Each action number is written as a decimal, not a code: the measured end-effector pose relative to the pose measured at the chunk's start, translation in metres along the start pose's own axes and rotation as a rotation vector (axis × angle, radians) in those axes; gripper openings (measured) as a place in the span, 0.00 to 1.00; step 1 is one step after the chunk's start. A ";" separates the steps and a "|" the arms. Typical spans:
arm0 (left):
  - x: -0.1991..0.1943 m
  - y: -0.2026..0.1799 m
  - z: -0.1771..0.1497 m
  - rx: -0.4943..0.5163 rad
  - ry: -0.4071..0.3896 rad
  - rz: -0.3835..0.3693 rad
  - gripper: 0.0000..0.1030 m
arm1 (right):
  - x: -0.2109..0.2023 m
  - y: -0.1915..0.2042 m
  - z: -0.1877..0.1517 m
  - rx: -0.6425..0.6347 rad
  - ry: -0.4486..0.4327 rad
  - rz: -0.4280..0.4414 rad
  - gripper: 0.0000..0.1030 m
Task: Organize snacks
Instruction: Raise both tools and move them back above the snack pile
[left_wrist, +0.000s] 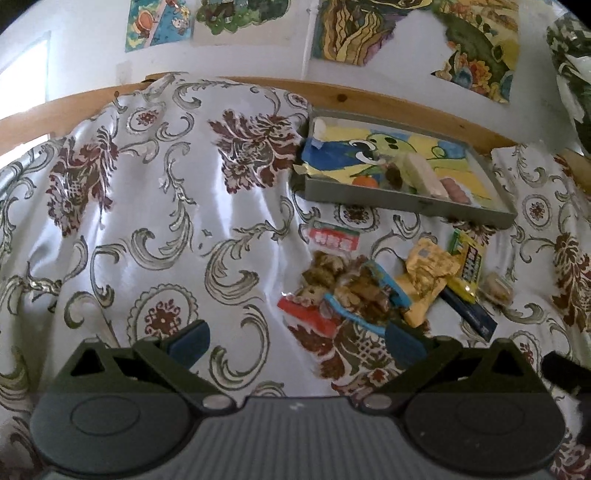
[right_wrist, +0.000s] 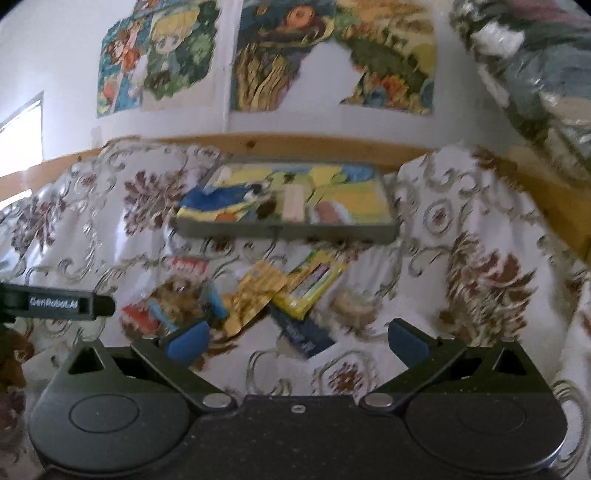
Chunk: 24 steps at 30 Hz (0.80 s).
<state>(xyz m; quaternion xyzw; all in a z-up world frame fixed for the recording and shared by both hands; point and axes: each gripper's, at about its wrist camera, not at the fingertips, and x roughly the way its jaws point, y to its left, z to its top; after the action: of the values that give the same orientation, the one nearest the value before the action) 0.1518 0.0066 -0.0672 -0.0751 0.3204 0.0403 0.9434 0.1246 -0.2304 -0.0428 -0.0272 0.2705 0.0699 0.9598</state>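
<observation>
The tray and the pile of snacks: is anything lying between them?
Mostly bare patterned cloth. The left wrist view shows the tray behind the snack pile, with one small red and white packet lying in the gap, apart from both.

floral cloth (left_wrist: 155, 206), wooden rail (left_wrist: 369, 98), posters (right_wrist: 332, 55)

Right gripper (right_wrist: 297, 341) jaws spread wide, nothing between the blue pads (right_wrist: 188, 341), hanging over the floral cloth (right_wrist: 461, 229) just short of the snack pile. Pile, left to right: red packet (right_wrist: 138, 319), brown snack bag with blue edge (right_wrist: 184, 299), gold pouch (right_wrist: 255, 295), yellow-green pack (right_wrist: 314, 286) over a dark blue bar (right_wrist: 303, 334), small round pale snack (right_wrist: 354, 302). Grey tray (right_wrist: 288, 229) sits behind the pile near the wooden rail (right_wrist: 295, 144), holding a pale bar (right_wrist: 295, 205) and a pinkish item (right_wrist: 328, 212); black left gripper (right_wrist: 66, 302) pokes in at left edge, frame is blurred.
</observation>
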 end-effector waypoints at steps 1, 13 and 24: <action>0.000 0.000 -0.001 -0.001 0.003 -0.001 1.00 | 0.002 0.003 -0.001 -0.012 0.011 0.005 0.99; 0.002 0.003 -0.003 -0.004 0.016 -0.008 1.00 | 0.009 0.015 -0.004 -0.067 0.042 0.021 0.99; 0.007 0.009 0.002 -0.008 0.029 0.030 1.00 | 0.018 0.014 -0.005 -0.062 0.065 0.003 0.99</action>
<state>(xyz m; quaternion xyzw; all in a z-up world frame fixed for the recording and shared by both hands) 0.1573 0.0163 -0.0704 -0.0745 0.3349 0.0547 0.9377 0.1349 -0.2148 -0.0571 -0.0586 0.2993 0.0786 0.9491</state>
